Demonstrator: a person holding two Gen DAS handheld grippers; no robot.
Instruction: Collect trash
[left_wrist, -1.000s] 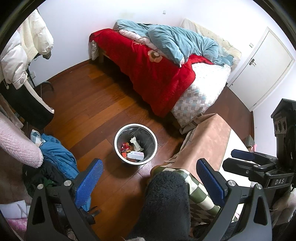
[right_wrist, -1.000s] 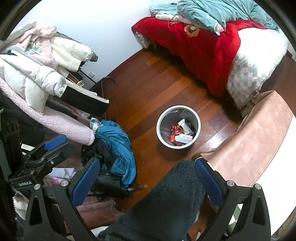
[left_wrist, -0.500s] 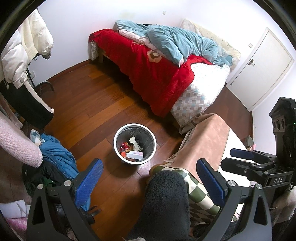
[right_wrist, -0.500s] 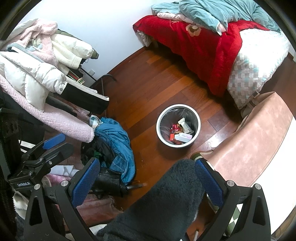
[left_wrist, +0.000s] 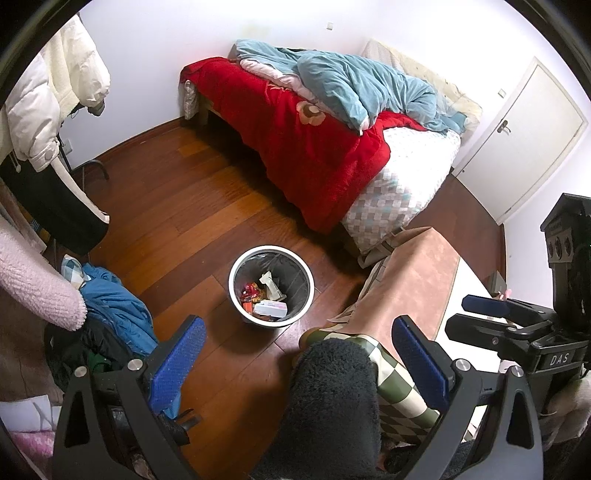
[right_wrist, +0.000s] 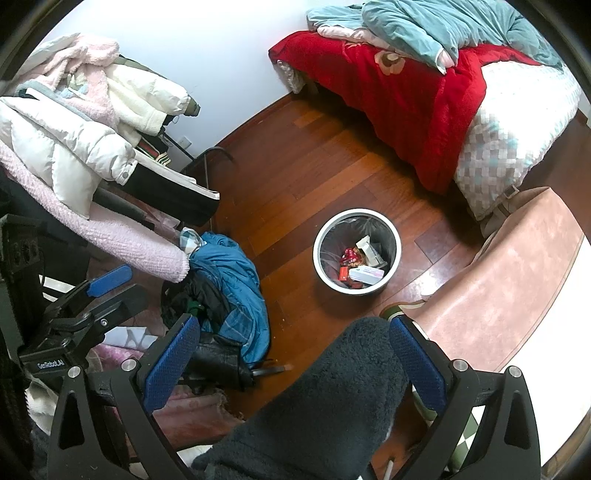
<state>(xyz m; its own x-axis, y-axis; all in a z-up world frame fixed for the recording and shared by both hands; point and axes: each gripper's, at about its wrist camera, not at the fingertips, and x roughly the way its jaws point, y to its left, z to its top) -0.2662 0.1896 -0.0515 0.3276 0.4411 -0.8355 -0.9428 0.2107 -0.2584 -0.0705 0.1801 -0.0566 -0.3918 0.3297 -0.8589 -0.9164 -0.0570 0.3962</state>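
Observation:
A white-rimmed trash bin (left_wrist: 236, 295) with a dark liner stands on the wooden floor, also in the right wrist view (right_wrist: 320, 266). Inside lie red wrappers (left_wrist: 252, 290), a white box (left_wrist: 272, 307) and crumpled paper (left_wrist: 269, 281). My left gripper (left_wrist: 297, 341) is open and empty, held high above the floor near the bin. My right gripper (right_wrist: 293, 341) is open and empty at a similar height. The right gripper shows at the right of the left wrist view (left_wrist: 487, 314), and the left gripper at the left of the right wrist view (right_wrist: 107, 286).
A bed (left_wrist: 402, 166) with a red blanket (left_wrist: 303, 147) and blue duvet stands beyond the bin. A pink-covered surface (left_wrist: 417, 280) lies right of it. A blue jacket pile (right_wrist: 229, 280) and hung coats (right_wrist: 74, 147) are left. A dark fleece leg (right_wrist: 325, 406) is below.
Both views have drifted slightly; the bin sits a little lower and more to the left in the frames. Both grippers stay open.

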